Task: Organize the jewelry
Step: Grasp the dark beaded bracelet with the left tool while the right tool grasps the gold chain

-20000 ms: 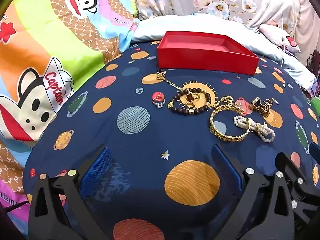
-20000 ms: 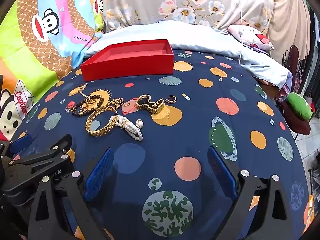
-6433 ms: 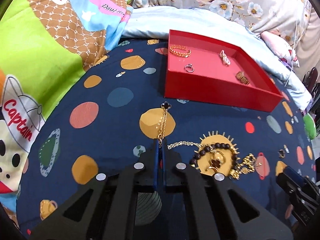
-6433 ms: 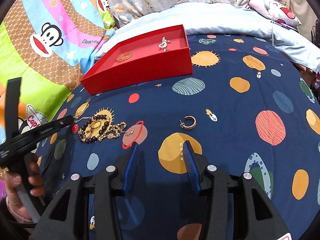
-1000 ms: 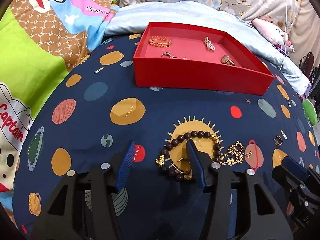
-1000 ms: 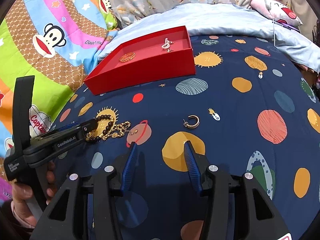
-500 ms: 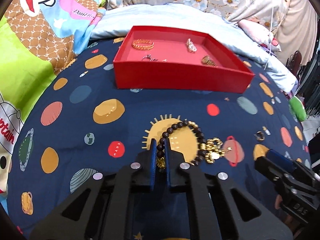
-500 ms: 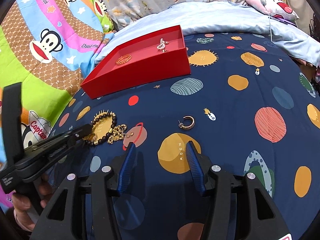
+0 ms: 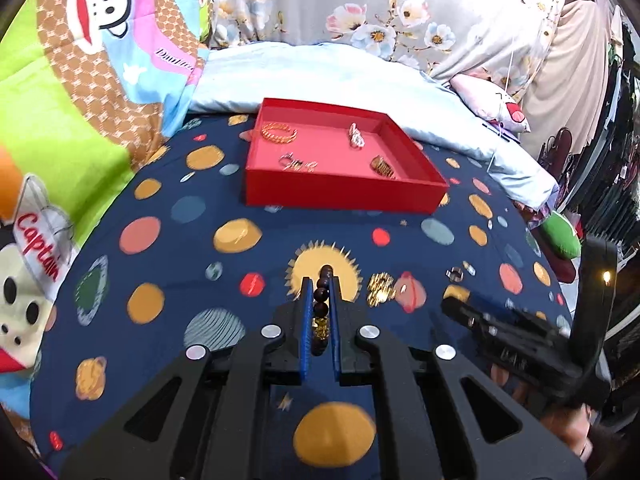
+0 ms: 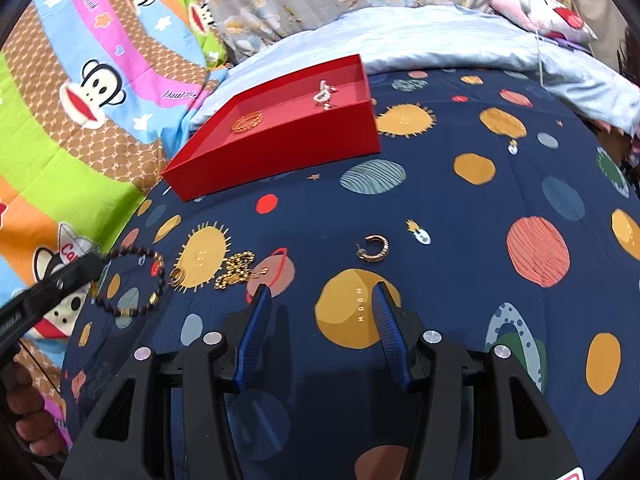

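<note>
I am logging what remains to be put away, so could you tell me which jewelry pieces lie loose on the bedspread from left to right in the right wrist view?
Dark bead bracelet, held by the left gripper → gold chain → gold hoop earring.

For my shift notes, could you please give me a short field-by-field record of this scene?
surface: planet-print bedspread
left gripper: shut on dark bead bracelet, lifted off the spread
right gripper: open, holding nothing
red tray: holds a gold bangle and several smaller pieces
loose on spread: gold chain, gold hoop earring
</note>
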